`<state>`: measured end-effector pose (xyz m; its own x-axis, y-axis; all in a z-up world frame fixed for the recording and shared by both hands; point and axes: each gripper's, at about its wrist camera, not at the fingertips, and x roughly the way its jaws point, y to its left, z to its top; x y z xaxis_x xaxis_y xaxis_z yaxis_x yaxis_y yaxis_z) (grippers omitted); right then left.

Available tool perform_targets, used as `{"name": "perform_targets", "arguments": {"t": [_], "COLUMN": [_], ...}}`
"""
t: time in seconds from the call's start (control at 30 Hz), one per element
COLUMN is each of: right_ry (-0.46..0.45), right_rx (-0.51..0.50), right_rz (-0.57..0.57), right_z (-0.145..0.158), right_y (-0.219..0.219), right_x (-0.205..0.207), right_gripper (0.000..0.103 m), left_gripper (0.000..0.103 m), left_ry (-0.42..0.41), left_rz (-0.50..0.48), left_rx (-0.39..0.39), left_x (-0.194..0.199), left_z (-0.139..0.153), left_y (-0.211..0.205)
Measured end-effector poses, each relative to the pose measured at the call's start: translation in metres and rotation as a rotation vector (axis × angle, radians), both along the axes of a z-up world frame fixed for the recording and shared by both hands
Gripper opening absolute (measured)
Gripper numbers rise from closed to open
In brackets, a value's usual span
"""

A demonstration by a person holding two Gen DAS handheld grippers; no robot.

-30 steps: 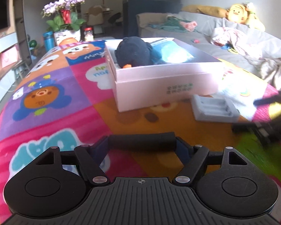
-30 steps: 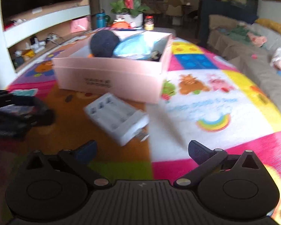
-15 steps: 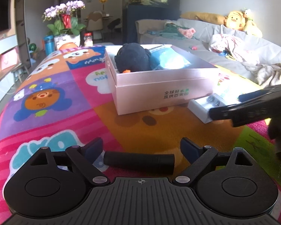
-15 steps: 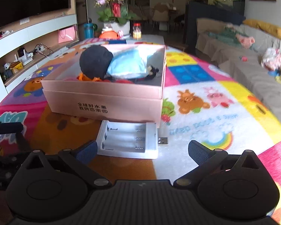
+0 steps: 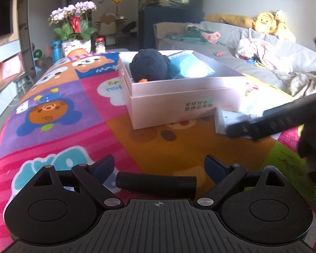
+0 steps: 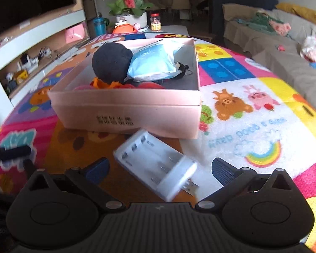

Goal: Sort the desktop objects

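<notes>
On the cartoon mat a black cylinder (image 5: 155, 182) lies loose between the fingers of my left gripper (image 5: 158, 164), whose jaws are opening; the pads stand clear of it. My right gripper (image 6: 160, 168) is open, and a white battery charger (image 6: 155, 164) lies slantwise on the mat between its fingertips, apart from both pads. Behind the charger stands the open pink box (image 6: 126, 109), holding a black plush (image 6: 111, 63) and a blue packet (image 6: 155, 61). In the left wrist view the box (image 5: 179, 97) is ahead, and a finger (image 5: 252, 127) of the right gripper covers part of the charger (image 5: 223, 120).
A flower pot (image 5: 73, 42), a blue bottle (image 5: 55, 50) and a jar (image 5: 100, 45) stand at the mat's far end. A sofa (image 5: 231, 48) with clothes and plush toys runs along the right. A low shelf (image 6: 31, 42) lies to the left.
My left jaws spread and let the black cylinder go; it now rests on the mat. The right gripper closed in over the charger, which now lies at a slant.
</notes>
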<state>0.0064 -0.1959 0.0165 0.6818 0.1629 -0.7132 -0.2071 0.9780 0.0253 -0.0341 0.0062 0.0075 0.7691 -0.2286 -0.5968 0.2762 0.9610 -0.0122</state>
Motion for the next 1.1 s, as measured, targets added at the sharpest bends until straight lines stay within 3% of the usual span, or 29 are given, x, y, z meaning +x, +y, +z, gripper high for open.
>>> {"name": "perform_targets", "arguments": {"t": [0.13,0.27,0.33,0.47,0.57,0.63,0.77,0.97,1.1], "right_ry": [-0.061,-0.181,-0.191,-0.1,-0.03,-0.034,-0.057,-0.013,-0.038], "right_rx": [-0.171,-0.387,-0.305,-0.05,0.045,0.036,-0.102,0.004,0.014], "right_rz": [0.005,-0.073,-0.069,0.022,-0.036,-0.061,-0.077,-0.073,0.015], "right_z": [-0.003,-0.006,0.001,0.013,0.011,0.005,-0.011,-0.012,-0.01], "right_y": [-0.011,-0.011,-0.015,-0.017,-0.014,-0.007,0.008,-0.011,-0.006], "right_x": [-0.009,-0.006,-0.01,-0.006,0.015,0.026,0.037,0.038,0.014], "right_gripper": [0.103,0.103,0.103,0.103,0.103,0.103,0.103,0.103,0.092], "left_gripper": [0.097,0.099,0.1,0.1,0.1,0.1,0.1,0.101,0.101], "left_ry": [0.007,-0.001,0.002,-0.006,-0.004,-0.005,-0.013,-0.009,0.0], "left_rz": [0.004,0.031,0.026,0.014,0.017,0.019,0.02,0.018,0.023], "left_rx": [-0.005,0.004,0.0,0.008,0.001,-0.004,-0.006,-0.016,-0.014], "left_x": [0.001,-0.002,-0.005,-0.008,-0.008,-0.008,-0.009,-0.008,-0.007], "left_z": [-0.001,0.0,0.0,0.001,0.001,0.001,0.001,0.002,0.001], "left_y": [0.0,0.001,0.0,-0.003,-0.001,0.0,-0.001,0.0,0.0]}}
